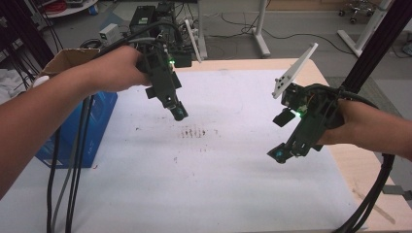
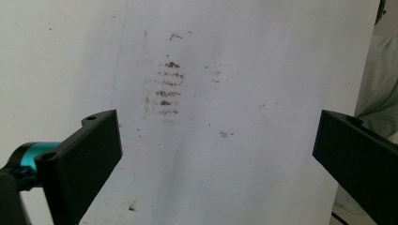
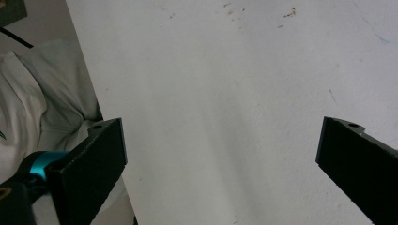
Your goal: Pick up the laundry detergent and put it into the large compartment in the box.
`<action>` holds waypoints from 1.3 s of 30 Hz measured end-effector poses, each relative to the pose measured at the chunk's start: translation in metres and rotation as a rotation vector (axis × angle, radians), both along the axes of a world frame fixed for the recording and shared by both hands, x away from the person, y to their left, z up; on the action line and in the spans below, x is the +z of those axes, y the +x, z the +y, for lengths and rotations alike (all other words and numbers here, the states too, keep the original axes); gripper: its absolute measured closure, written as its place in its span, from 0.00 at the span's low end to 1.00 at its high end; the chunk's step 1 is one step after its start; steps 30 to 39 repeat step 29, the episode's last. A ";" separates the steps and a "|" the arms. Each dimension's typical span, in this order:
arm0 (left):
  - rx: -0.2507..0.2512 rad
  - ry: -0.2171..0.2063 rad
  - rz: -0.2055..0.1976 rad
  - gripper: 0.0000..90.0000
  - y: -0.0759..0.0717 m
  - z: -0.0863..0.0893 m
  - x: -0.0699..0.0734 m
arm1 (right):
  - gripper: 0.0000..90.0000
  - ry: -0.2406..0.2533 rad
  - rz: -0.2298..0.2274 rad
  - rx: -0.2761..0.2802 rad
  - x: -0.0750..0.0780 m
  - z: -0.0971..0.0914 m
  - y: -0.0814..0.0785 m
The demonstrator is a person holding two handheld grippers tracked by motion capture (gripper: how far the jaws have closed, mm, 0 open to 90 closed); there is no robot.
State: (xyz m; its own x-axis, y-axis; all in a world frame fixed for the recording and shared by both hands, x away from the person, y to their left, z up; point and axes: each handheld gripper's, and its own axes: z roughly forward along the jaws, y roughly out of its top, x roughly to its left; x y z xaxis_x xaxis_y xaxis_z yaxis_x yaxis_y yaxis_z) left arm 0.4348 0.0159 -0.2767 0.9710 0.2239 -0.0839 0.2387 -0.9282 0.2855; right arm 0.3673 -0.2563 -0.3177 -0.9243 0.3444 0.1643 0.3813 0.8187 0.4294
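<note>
Both the left gripper point(image 1: 178, 112) and the right gripper point(image 1: 282, 154) hover above the white sheet point(image 1: 228, 184) covering the table point(image 1: 357, 167), jaws spread wide and holding nothing, with a patch of brown smudged streaks point(image 1: 194, 132) marking the sheet's centre between them.

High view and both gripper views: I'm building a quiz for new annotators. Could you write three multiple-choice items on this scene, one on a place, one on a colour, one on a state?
1. Where is the blue box?
A. table's left edge
B. table's right edge
C. centre

2. What colour is the sheet covering the table?
A. green
B. white
C. black

3. How do the jaws of the left gripper and the right gripper stand?
A. both shut
B. one shut
C. both wide apart

Answers: A, the high view shows it under the left forearm; B, all views show white; C, each gripper view shows a wide gap holding nothing.
</note>
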 end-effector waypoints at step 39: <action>0.022 -0.004 0.003 0.02 0.001 0.005 -0.008 | 0.01 0.003 0.005 0.000 -0.005 0.001 0.001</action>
